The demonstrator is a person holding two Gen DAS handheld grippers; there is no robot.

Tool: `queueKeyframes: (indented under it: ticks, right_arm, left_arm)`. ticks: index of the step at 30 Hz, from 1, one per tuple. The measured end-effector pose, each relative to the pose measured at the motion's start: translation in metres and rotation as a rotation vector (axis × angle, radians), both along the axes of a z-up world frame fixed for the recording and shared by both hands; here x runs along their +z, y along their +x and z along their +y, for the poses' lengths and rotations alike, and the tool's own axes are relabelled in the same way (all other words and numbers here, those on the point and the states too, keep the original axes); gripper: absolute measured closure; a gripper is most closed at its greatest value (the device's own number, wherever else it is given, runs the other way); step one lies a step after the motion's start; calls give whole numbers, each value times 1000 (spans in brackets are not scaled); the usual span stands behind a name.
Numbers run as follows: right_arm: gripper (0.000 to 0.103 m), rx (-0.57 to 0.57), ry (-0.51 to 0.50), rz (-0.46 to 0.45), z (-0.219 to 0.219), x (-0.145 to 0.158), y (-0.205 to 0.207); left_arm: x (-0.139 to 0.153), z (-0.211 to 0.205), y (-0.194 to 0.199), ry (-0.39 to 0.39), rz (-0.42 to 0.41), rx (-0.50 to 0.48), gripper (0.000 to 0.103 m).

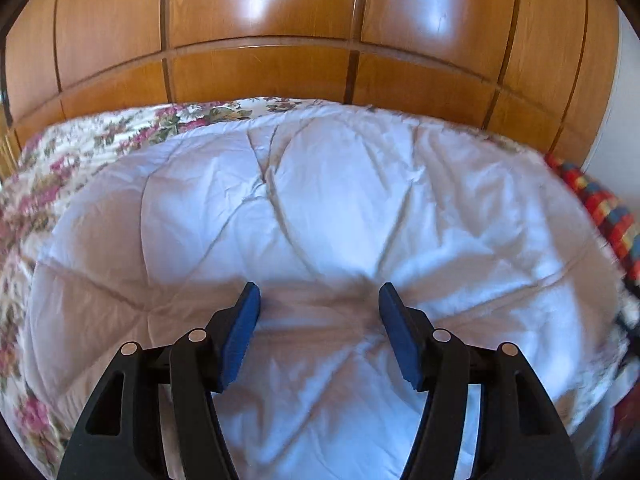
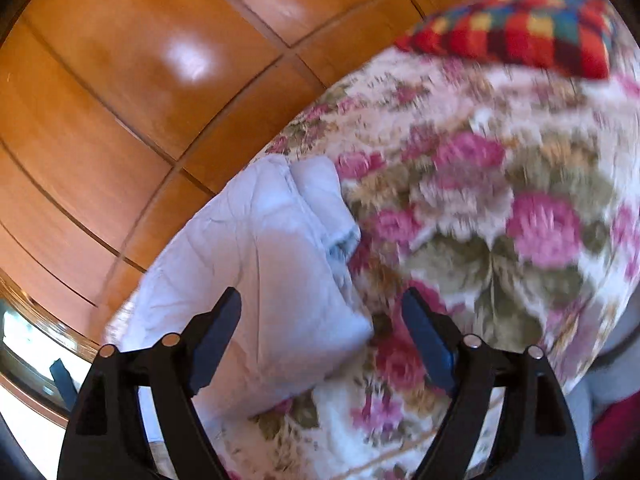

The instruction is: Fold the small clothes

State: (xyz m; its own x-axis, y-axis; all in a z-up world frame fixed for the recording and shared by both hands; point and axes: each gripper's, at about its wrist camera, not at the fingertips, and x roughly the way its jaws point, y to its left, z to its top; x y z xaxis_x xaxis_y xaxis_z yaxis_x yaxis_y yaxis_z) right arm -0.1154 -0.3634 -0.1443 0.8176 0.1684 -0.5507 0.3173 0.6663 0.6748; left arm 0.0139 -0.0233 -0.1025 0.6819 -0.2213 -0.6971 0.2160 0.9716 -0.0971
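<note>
Glossy wooden wardrobe panels [image 1: 260, 72] fill the background behind the bed, whose flowered bedspread [image 2: 500, 208] carries everything I work on. On that bedspread lies the white quilted cloth [image 1: 320, 208], creased and stitched in diamonds. Through my left camera it spreads wide across the bedspread and runs under and beyond my left tongs [image 1: 319, 300], which hang released above it with nothing between the blue pads [image 1: 240, 344]. Whether their tips touch the fabric I cannot tell.

Through my right camera the same white cloth [image 2: 256, 264] shows a folded, layered edge against the bedspread. My right tongs [image 2: 322, 304] stand wide apart and empty; the left finger is over the cloth, the right finger over the roses of the bedspread, and the cloth's corner lies between them.

Beyond the cloth, at the far edge of the bedspread, sits a red checked cushion or blanket [image 2: 516, 28], cut off by the frame; I cannot say which it is. Motion blur smears the bedspread's pattern. At the right camera's lower left, a bright strip below the wardrobe is too washed out to read.
</note>
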Motion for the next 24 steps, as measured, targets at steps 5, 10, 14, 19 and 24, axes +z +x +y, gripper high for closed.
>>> queueKeyframes:
  ticks: [5, 10, 14, 19, 24]
  right_arm:
    - [18, 75, 120, -39, 9, -21, 3]
    - [18, 95, 123, -57, 21, -23, 15]
    - [18, 84, 139, -71, 25, -23, 19]
    - [18, 63, 182, -97, 18, -26, 33]
    - [18, 70, 167, -111, 17, -25, 45]
  left_arm:
    - [16, -15, -29, -47, -75, -97, 42]
    - [13, -48, -37, 73, -118, -186, 57]
    - [2, -49, -21, 37, -39, -169, 57]
    - [-6, -47, -12, -12, 29, -149, 57]
    - [-10, -51, -13, 19, 29, -151, 57]
